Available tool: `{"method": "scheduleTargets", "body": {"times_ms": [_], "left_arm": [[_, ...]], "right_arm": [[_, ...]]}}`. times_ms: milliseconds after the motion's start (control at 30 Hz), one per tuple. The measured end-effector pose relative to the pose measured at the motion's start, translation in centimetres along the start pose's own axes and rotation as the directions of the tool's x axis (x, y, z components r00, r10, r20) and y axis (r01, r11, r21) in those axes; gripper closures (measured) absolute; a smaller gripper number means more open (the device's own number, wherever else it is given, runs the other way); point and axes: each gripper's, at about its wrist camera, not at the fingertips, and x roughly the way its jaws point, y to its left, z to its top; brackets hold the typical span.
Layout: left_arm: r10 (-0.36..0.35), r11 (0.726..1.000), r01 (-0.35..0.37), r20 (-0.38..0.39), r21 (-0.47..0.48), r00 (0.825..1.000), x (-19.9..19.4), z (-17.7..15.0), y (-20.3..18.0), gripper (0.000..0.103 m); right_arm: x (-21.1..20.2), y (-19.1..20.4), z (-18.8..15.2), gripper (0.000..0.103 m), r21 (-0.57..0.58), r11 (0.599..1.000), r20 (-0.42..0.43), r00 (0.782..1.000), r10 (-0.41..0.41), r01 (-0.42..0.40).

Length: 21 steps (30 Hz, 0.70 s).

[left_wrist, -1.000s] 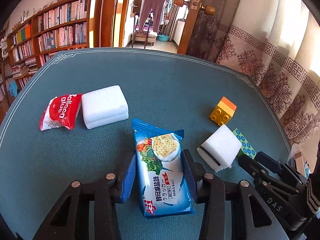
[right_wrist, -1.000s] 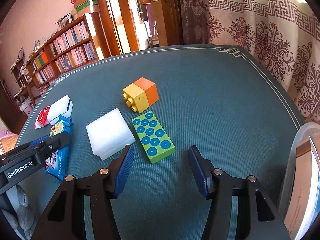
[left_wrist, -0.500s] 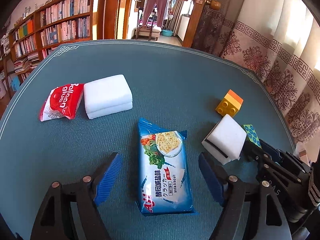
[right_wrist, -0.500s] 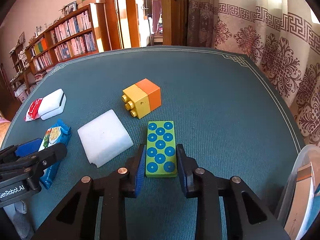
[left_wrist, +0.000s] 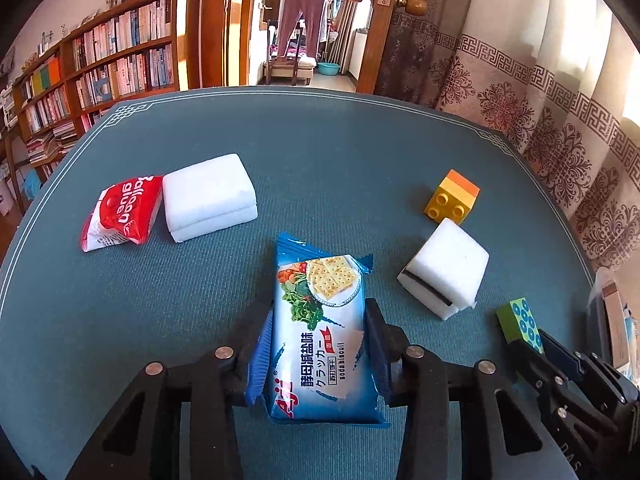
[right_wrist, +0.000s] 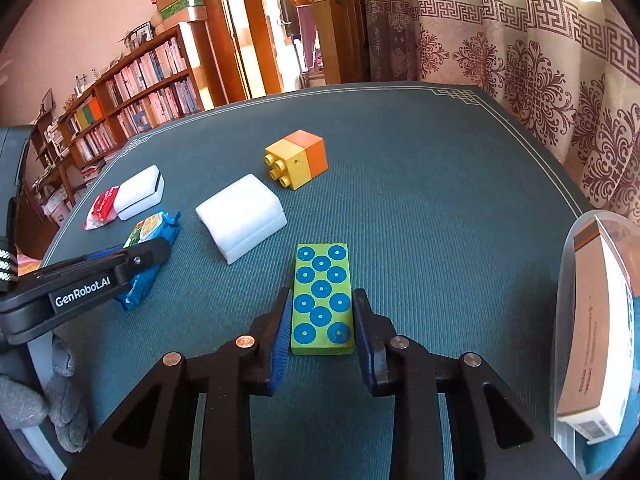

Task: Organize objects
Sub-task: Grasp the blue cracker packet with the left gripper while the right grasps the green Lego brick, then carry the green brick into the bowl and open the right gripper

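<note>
Your left gripper [left_wrist: 318, 354] is clenched on the soda biscuit packet [left_wrist: 322, 332], which lies on the teal table [left_wrist: 320, 160]. Your right gripper [right_wrist: 322, 338] grips the green dotted block [right_wrist: 322, 299], just beyond the packet's right side. Between packet and block sits a white sponge [left_wrist: 444, 276], the yellow-orange brick [left_wrist: 452, 197] behind it. Left of the packet lie another white sponge [left_wrist: 210, 196] and a red pouch [left_wrist: 122, 213], touching.

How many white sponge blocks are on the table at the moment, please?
2. One white sponge block lies beside the red snack packet at the far left; the other white sponge block lies near the yellow-orange brick. None looks hidden.
</note>
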Motion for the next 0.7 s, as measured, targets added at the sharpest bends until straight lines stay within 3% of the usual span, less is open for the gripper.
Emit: {"method": "scheduleTargets", "body": {"times_ms": [433, 700], "left_arm": [[-0.067, 0.998, 0.066, 0.082, 0.016, 0.994, -3.2, 0.7, -1.3, 0.058], [-0.089, 0.996, 0.087, 0.095, 0.024, 0.992, -4.2, 0.8, -1.6, 0.058]], "right_arm": [[-4.7, 0.9, -1.5, 0.073, 0.028, 0.998, 0.049, 0.998, 0.049, -0.050], [-4.7, 1.4, -5.2, 0.073, -0.024, 0.999, -0.036, 0.999, 0.023, -0.024]]}}
